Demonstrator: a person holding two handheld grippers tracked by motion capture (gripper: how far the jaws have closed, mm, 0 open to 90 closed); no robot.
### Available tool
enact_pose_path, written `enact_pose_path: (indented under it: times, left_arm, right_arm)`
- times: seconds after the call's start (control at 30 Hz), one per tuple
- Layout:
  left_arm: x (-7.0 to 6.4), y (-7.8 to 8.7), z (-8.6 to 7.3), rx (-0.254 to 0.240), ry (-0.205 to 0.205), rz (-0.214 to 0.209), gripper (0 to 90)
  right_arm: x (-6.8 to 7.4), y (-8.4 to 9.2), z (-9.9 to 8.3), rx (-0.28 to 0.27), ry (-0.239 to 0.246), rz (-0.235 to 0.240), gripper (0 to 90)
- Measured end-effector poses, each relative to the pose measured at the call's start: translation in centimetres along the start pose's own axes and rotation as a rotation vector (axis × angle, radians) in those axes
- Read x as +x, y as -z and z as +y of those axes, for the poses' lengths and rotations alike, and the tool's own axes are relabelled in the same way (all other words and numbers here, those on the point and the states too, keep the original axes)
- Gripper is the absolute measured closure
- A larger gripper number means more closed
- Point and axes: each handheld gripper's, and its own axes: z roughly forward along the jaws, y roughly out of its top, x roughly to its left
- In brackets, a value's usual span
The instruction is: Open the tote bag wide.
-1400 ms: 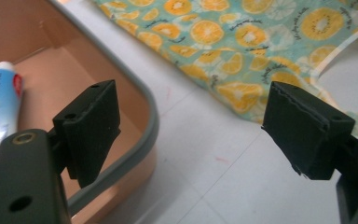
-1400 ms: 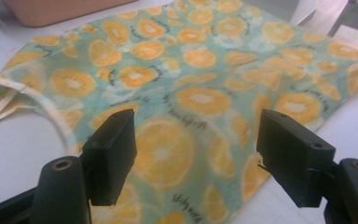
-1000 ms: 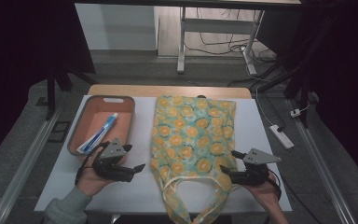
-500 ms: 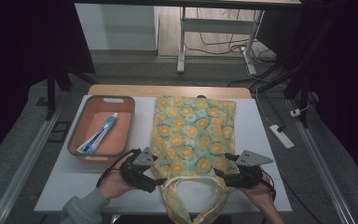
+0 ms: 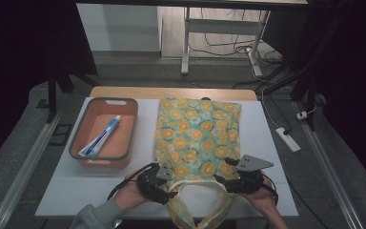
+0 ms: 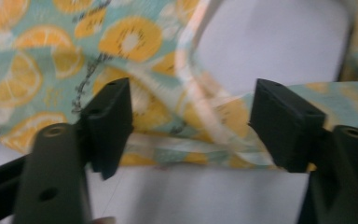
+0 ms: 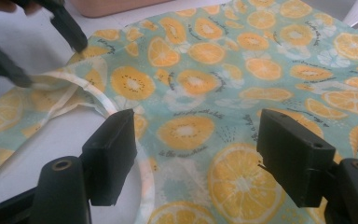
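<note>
A fabric tote bag (image 5: 198, 133) printed with orange slices lies flat on the white table, its handles (image 5: 195, 202) toward the front edge. My left gripper (image 5: 166, 185) is at the bag's front left corner. It is open, and its jaws stand to either side of the bag's hem and a handle strap (image 6: 191, 70). My right gripper (image 5: 228, 181) is at the front right corner, open and low over the printed cloth (image 7: 186, 126) beside the handle's curve (image 7: 98, 100). The right gripper view also shows the left gripper (image 7: 42, 49) open over the hem.
An orange bin (image 5: 97, 163) stands left of the bag with a toothpaste tube (image 5: 100, 137) lying in it. Bare white table (image 5: 76, 191) lies in front of the bin. A white power strip (image 5: 286, 139) is on the floor at the right.
My left gripper has moved right from in front of the bin to the bag's front left corner. The right gripper has edged inward onto the bag's right corner.
</note>
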Motion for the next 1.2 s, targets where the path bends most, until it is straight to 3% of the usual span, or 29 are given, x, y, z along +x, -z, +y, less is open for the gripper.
enact_pose_path:
  times: [0.07, 0.23, 0.3, 0.43, 0.53, 0.6, 0.63, 0.7, 0.83, 1.03, 1.2]
  left_arm:
    - [0.0, -0.2, -0.1, 0.007, 0.001, 0.000, 48.3]
    - [0.1, -0.8, -0.3, 0.044, 0.008, -0.045, 81.5]
    - [0.1, -0.9, -0.3, 0.048, 0.006, -0.063, 88.4]
    - [0.1, 0.0, -0.2, 0.005, 0.030, -0.094, 88.7]
    - [0.2, 0.9, -0.1, -0.033, 0.036, -0.091, 88.8]
    - [0.4, 2.1, 0.0, -0.086, 0.050, -0.089, 88.8]
    - [0.4, 2.1, 0.0, -0.086, 0.050, -0.089, 88.8]
    - [0.7, 3.0, 0.2, -0.136, 0.072, -0.092, 88.7]
    - [1.1, 3.8, 0.3, -0.174, 0.087, -0.075, 88.8]
    - [2.2, 5.1, 1.6, -0.246, 0.112, -0.060, 88.8]
    - [3.0, 5.8, 2.6, -0.281, 0.118, -0.046, 88.8]
  right_arm:
    - [0.0, 0.0, 0.0, -0.002, 0.000, 0.001, 28.3]
    - [0.0, 0.2, 0.1, -0.007, 0.004, -0.003, 28.4]
    - [0.0, 0.3, 0.1, -0.008, 0.005, -0.001, 28.4]
    - [0.1, 0.4, 0.2, -0.010, 0.011, 0.001, 28.4]
    - [0.4, 0.5, 0.4, -0.014, 0.013, 0.010, 28.5]
    - [0.8, 0.4, 0.7, -0.009, 0.014, 0.034, 28.5]
    - [1.2, 0.3, 0.9, -0.007, 0.024, 0.050, 28.5]
    - [2.1, 0.1, 1.4, 0.002, 0.051, 0.079, 28.4]
    - [4.0, -0.3, 2.1, 0.012, 0.056, 0.166, 28.6]
    - [8.3, -1.3, 3.4, 0.046, 0.109, 0.301, 26.6]
    - [10.5, -3.0, 3.6, 0.110, 0.114, 0.316, 24.9]
